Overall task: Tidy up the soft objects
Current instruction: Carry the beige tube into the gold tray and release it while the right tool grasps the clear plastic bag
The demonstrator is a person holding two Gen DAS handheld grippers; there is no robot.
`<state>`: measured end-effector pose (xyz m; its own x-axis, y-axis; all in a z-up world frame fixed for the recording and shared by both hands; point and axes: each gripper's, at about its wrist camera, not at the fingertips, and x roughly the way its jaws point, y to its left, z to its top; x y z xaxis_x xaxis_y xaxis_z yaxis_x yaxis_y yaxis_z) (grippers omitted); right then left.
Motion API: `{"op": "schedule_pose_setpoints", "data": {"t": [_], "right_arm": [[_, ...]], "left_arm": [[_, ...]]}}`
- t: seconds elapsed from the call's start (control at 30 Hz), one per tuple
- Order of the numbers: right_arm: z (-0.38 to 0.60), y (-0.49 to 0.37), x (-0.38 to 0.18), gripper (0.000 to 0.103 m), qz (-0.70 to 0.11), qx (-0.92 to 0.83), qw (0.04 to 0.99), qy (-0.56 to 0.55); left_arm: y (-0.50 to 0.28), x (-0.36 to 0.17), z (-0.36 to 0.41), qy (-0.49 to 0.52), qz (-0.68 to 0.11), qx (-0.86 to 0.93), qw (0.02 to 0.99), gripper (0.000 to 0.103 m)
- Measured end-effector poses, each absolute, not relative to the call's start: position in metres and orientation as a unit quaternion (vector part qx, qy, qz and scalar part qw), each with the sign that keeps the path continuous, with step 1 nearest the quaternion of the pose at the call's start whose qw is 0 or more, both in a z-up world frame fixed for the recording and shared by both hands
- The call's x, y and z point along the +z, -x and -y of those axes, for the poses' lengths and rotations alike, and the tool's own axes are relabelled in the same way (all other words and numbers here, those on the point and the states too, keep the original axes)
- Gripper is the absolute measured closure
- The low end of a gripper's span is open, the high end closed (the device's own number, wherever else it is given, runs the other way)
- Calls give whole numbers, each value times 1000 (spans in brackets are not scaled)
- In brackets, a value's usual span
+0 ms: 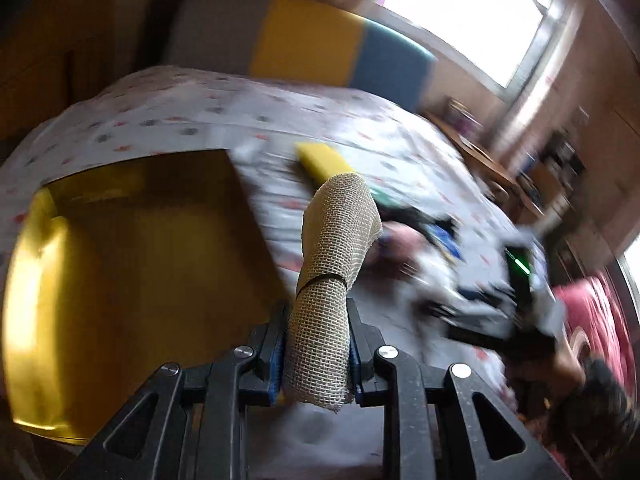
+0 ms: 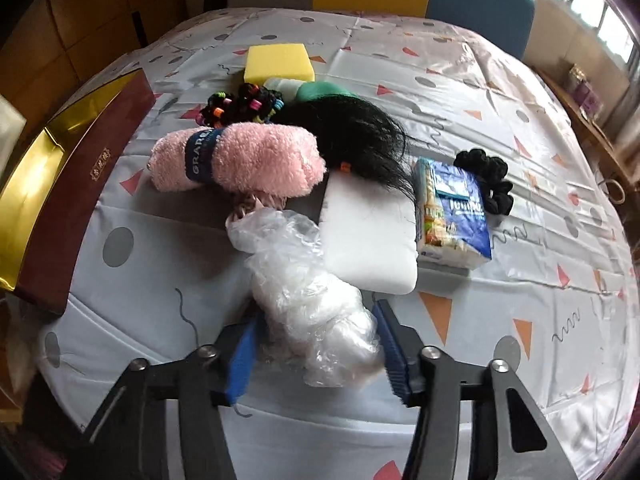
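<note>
**2 grippers, 2 soft items: one lifted, one being bracketed**

Left gripper (image 1: 316, 354): jaws clamped on the lower end of a beige mesh roll (image 1: 334, 276), which stands up out of the pads, clear of the bed. The grip sits low, so the free end pokes forward, likely to lead into the gold-lined box (image 1: 132, 264) just to its left. That view is blurred; finer detail cannot be told.

Right gripper (image 2: 316, 354): pointed steeply down, blue pads either side of a crumpled clear plastic bag (image 2: 308, 300) lying on the patterned bedsheet (image 2: 520, 128). Whether the pads press yet cannot be told.

Remaining pile sits mid-bed, bunched and overlapping: pink rolled towel (image 2: 240, 160), black hair piece (image 2: 360, 136), white foam pad (image 2: 368, 236), tissue pack (image 2: 452, 208), black scrunchie (image 2: 488, 176), yellow sponge (image 2: 278, 64), beaded hair ties (image 2: 240, 104). The box lies open at the bed's left edge, presumably as the collecting spot.
</note>
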<state>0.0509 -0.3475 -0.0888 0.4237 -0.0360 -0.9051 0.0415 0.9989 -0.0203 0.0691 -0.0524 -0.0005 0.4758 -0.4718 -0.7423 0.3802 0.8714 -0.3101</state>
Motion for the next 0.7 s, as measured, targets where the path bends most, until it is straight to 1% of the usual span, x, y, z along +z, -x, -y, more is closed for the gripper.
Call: {"op": "schedule_pose_setpoints", "data": {"t": [0.13,0.23,0.4,0.5,0.6,0.67,0.7], "right_arm": [[349,-54,-88,54,-539,-17,842,-13],[350,-53,-88,54,-539,-16,842,-26],[346,-53,-89,54,-538,-18,842,-24],[346,-53,-89,54,-539,-19,842,-21],[346,-55,-90,54,-540,-22,841,-20],[346,-56,-91,54,-540,-23,841,-20],[346,-56,-92,54,-541,-23,841,-19]], "left_arm": [[-113,-14,4,106,-479,-165,856,79],[-146,-26,-18,102,-485,-111,862,78],[-183,-43,-24,91,-503,-81,856,78],[-201,-51,-16,101,-512,-91,848,78],[-213,-59,-5,117,-526,-111,835,69],[-216,-62,4,122,-527,-116,833,61],[-216,-62,8,128,-527,-123,831,58]]}}
